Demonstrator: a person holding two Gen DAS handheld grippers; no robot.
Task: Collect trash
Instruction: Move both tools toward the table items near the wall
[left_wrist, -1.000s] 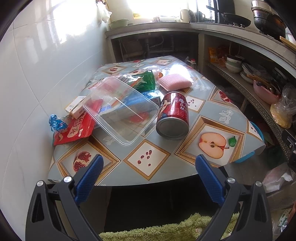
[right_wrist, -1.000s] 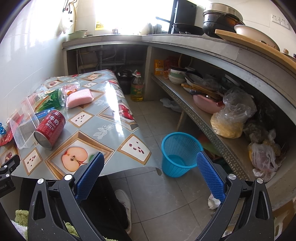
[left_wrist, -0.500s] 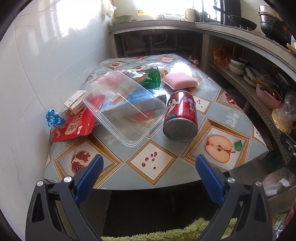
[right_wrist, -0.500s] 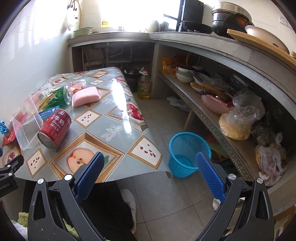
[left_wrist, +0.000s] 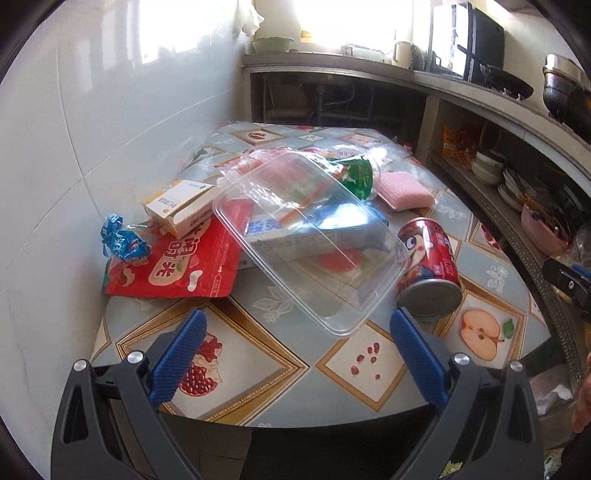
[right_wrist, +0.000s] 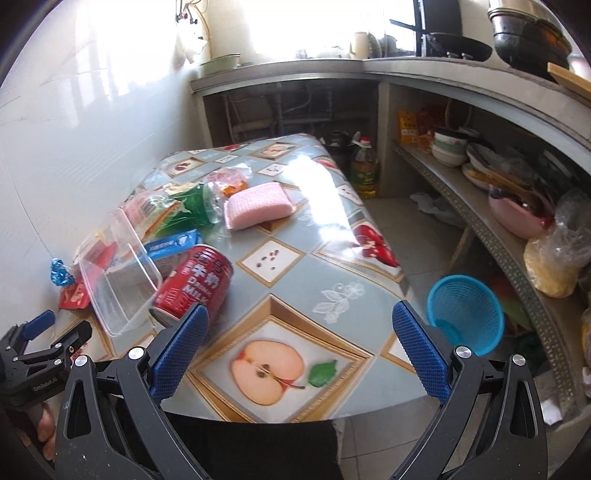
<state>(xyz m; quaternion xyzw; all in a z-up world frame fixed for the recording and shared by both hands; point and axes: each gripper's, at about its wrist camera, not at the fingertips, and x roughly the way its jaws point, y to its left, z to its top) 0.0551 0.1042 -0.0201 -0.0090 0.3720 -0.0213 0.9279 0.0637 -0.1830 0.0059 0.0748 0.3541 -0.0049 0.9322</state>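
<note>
Trash lies on a fruit-patterned table (left_wrist: 280, 365): a clear plastic container (left_wrist: 310, 240), a red drink can (left_wrist: 428, 273) on its side, a red snack bag (left_wrist: 177, 269), a blue crumpled wrapper (left_wrist: 123, 240), a small carton (left_wrist: 177, 206), a green bottle (left_wrist: 356, 173) and a pink sponge (left_wrist: 404, 188). My left gripper (left_wrist: 295, 354) is open and empty over the table's near edge, just short of the container. My right gripper (right_wrist: 301, 350) is open and empty over the table's near right part, the can (right_wrist: 195, 284) by its left finger. A blue basket (right_wrist: 465, 314) stands on the floor to the right.
A white tiled wall (left_wrist: 92, 147) bounds the table on the left. A low shelf (right_wrist: 480, 221) with bowls and bags runs along the right. An oil bottle (right_wrist: 364, 166) stands on the floor beyond the table. A counter (right_wrist: 332, 70) spans the back.
Both grippers have moved forward and closer to the table; the trash looms larger. Both stay open and empty. Nothing on the table has moved.
</note>
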